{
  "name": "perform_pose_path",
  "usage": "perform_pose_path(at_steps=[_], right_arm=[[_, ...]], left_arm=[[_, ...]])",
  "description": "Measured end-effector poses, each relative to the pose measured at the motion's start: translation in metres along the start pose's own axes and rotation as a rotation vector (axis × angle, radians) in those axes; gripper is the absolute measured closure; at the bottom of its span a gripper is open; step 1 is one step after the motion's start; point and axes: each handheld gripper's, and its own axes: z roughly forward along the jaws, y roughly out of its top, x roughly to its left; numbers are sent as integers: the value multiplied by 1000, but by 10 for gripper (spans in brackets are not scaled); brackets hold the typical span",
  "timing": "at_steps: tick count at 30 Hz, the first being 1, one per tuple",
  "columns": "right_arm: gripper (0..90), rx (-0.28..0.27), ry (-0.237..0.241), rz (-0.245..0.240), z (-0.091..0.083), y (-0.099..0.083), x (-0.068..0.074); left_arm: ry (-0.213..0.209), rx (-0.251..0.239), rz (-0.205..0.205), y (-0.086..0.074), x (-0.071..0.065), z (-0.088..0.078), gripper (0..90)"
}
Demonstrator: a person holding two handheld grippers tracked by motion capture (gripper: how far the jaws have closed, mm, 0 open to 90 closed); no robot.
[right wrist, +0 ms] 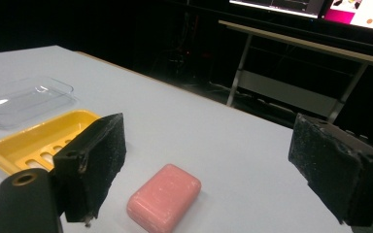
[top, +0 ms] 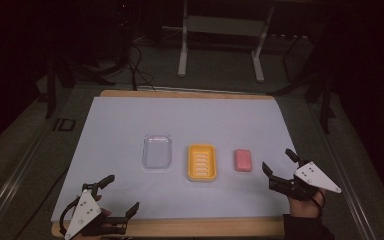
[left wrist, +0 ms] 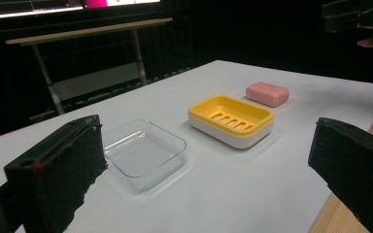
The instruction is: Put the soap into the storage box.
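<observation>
A pink soap bar [top: 243, 160] [right wrist: 164, 196] [left wrist: 267, 93] lies on the white sheet, right of a yellow slotted soap dish [top: 202, 162] [left wrist: 231, 119] [right wrist: 35, 139]. A clear plastic lid [top: 157, 150] [left wrist: 143, 152] [right wrist: 22, 99] rests left of the dish. My right gripper [top: 277, 161] [right wrist: 209, 170] is open, its jaws wide apart just right of the soap and pointing at it, with nothing between them. At the near left edge of the sheet my left gripper [top: 122, 192] [left wrist: 204, 170] is open and holds nothing.
The white sheet [top: 130, 115] covers a wooden board [top: 190, 227] whose edge shows at front and back. A white metal frame [top: 220, 30] stands on the floor beyond the table. Dark surroundings lie on both sides.
</observation>
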Motion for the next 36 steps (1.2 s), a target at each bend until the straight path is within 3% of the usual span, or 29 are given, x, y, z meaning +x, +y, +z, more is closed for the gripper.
perform_pose_path(at_steps=[6,7,8,12,15,17,22,26,32,36], right_arm=[[133,-7,9,-37,2,2,1],[134,-16,20,-85,3,4,2],[134,-11,25,-102,4,5,3],[135,3,39,-133,6,9,6],[140,85,30,-92,11,11,5],[140,103,8,-81,14,11,5],[140,177,-100,-70,21,13,1],[140,291,-180,-41,28,14,-8],[132,397,-233,29,31,10,-22],[133,516,-221,108,33,10,-30]], left_arm=[[4,2,-2,0,0,0,3],[5,-9,-9,1,-1,-1,3],[4,-7,-9,1,-1,-1,2],[10,-6,-10,0,0,-1,3],[32,-6,-9,0,-1,-1,2],[42,-9,-8,0,-1,-1,3],[44,9,10,-1,-3,0,3],[39,18,5,-1,-4,1,3],[36,25,13,-2,-6,2,3],[37,34,18,-2,-7,3,3]])
